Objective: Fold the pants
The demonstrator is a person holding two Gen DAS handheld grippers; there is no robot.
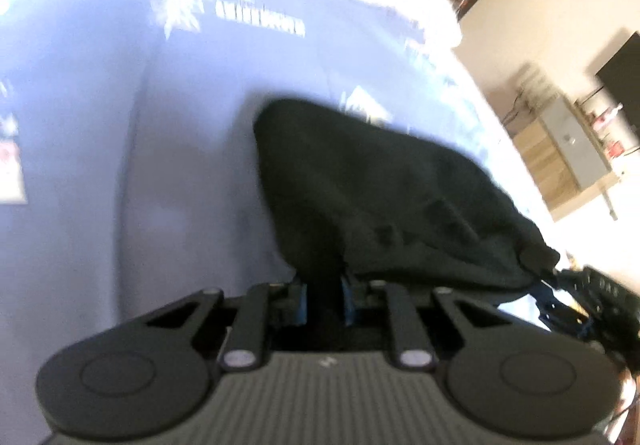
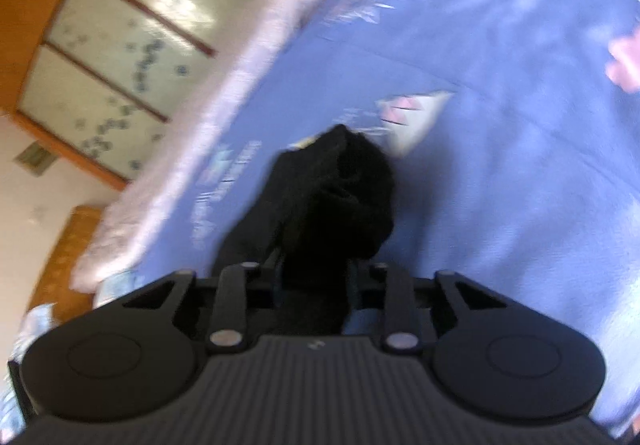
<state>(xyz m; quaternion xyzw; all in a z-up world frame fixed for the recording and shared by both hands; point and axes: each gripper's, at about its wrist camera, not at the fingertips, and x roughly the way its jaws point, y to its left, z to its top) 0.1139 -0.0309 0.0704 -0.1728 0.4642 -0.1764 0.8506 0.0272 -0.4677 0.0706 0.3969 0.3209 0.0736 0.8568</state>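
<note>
- Black pants (image 1: 380, 197) held aloft over a bed with a blue printed blanket (image 1: 120, 125), bunched and hanging between the two tools rather than lying flat.
- Left gripper (image 1: 323, 299) clenched on a thin pinch of the dark cloth, jaws nearly closed with the fabric running straight out from between the blue pads (image 1: 302, 301).
- Right gripper (image 2: 314, 285) likewise clamped on a gathered wad of the pants (image 2: 336, 197), jaws drawn close around it; exact bite depth not readable through the blur.
- Right gripper also glimpsed at the lower right edge of the left wrist view, near a corner of the garment.
- Likely risk: slippage of the left pinch, given how little cloth seemed caught there and the weight hanging below.
- Second risk: an uneven fold, since the grabbed spots looked like bunches rather than clean corners or a waistband, so layers could land twisted.
- Third risk: cloth dragging on the blanket during lowering, rucking both and spoiling the crease.
- Also possible: overshoot toward the pale fringed edge (image 2: 224, 93) of the bed, with part of the garment left hanging off.
- Heavy motion blur in both views, so seams and leg layout not discernible.
</note>
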